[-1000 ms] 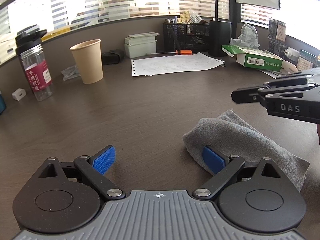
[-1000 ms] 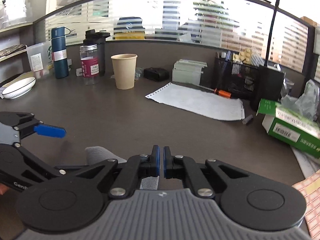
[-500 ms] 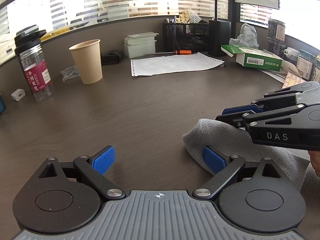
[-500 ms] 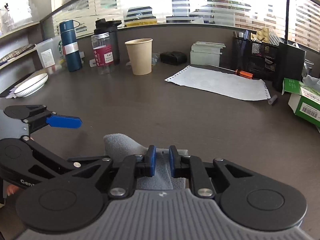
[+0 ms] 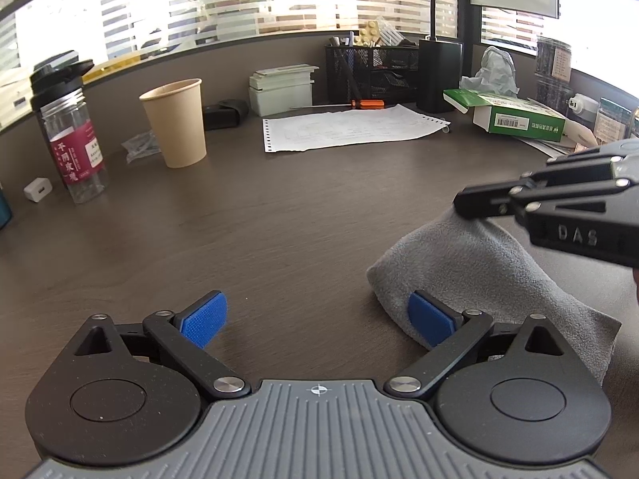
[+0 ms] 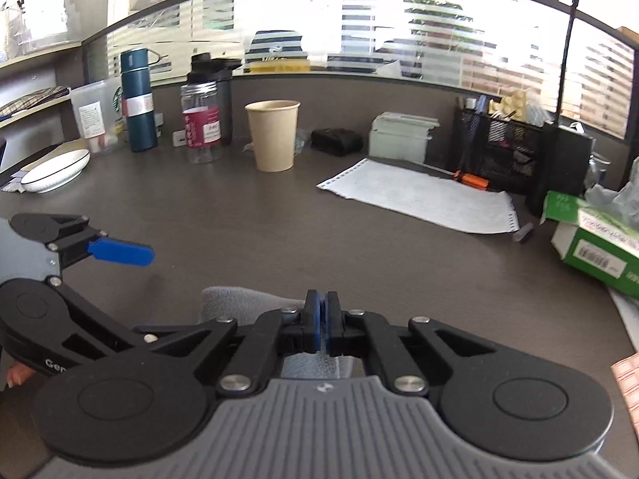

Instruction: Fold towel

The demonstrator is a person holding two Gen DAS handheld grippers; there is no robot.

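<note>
Grey and soft, the towel (image 5: 471, 275) lies in a loose heap on the dark brown surface (image 5: 279, 231), on the near right part as the left camera sees it. The left gripper (image 5: 319, 319) hangs low over the surface with its blue fingers (image 5: 203, 325) spread wide; the right one of them is just at the near edge of the towel, and I cannot tell if it touches the cloth. Nothing is between these fingers. The right gripper (image 6: 320, 321) comes in from the right side, and its fingers are pressed together. In the left view its black tip (image 5: 475, 203) meets the upper fold of the towel, and in its own view a strip of grey cloth shows just under the closed pads, so it seems to pinch the towel there. Farther back on the surface stand a tan paper cup (image 5: 175, 121) and a clear bottle with a red label (image 5: 72, 135), and a white sheet of paper (image 5: 347, 129) lies flat. A green box (image 5: 519, 117) sits at the far right.
</note>
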